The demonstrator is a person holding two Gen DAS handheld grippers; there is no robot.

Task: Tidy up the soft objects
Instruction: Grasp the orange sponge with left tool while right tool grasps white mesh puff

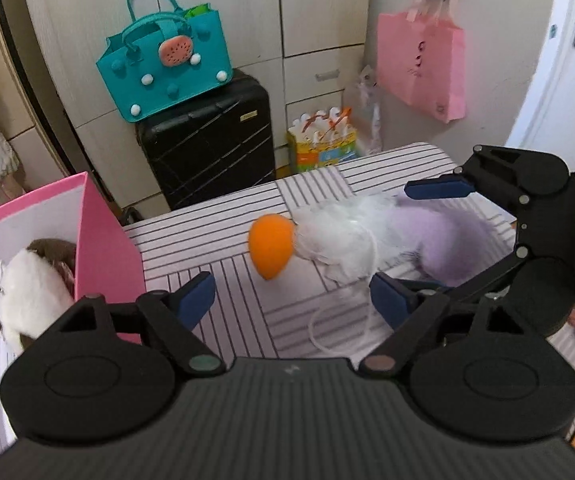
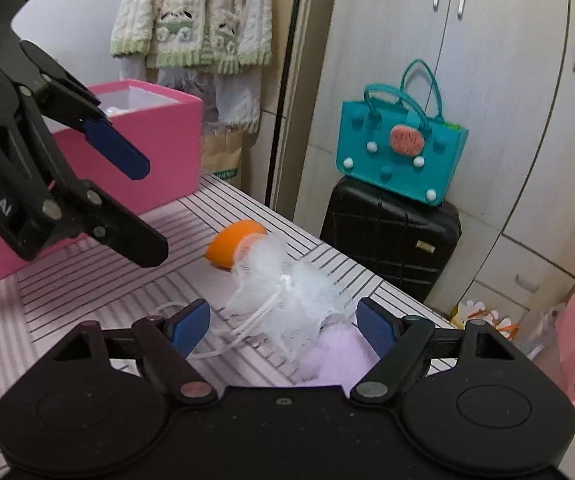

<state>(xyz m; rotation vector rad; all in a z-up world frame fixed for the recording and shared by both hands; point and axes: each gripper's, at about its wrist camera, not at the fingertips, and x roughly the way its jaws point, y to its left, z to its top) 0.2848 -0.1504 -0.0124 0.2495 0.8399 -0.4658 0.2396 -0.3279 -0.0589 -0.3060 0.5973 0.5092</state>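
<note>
An orange egg-shaped sponge (image 1: 269,246) (image 2: 229,246) lies on the striped table (image 1: 243,320), touching a white mesh bath puff (image 1: 335,240) (image 2: 287,292). A purple fluffy item (image 1: 443,240) (image 2: 339,356) lies on the puff's other side. My left gripper (image 1: 293,298) (image 2: 145,212) is open just short of the sponge, with only a loop of the puff's cord between its pads. My right gripper (image 2: 283,322) (image 1: 423,240) is open, with the puff and the purple fluff between its fingers and no pad visibly pressing. A pink box (image 1: 103,248) (image 2: 159,152) holds a white and brown plush (image 1: 27,292).
A black suitcase (image 1: 207,148) with a teal felt bag (image 1: 167,64) on top stands beyond the table's far edge, against wardrobe doors. A colourful gift bag (image 1: 323,146) sits on the floor. A pink paper bag (image 1: 423,64) hangs by the door. Knit clothing (image 2: 191,12) hangs behind the box.
</note>
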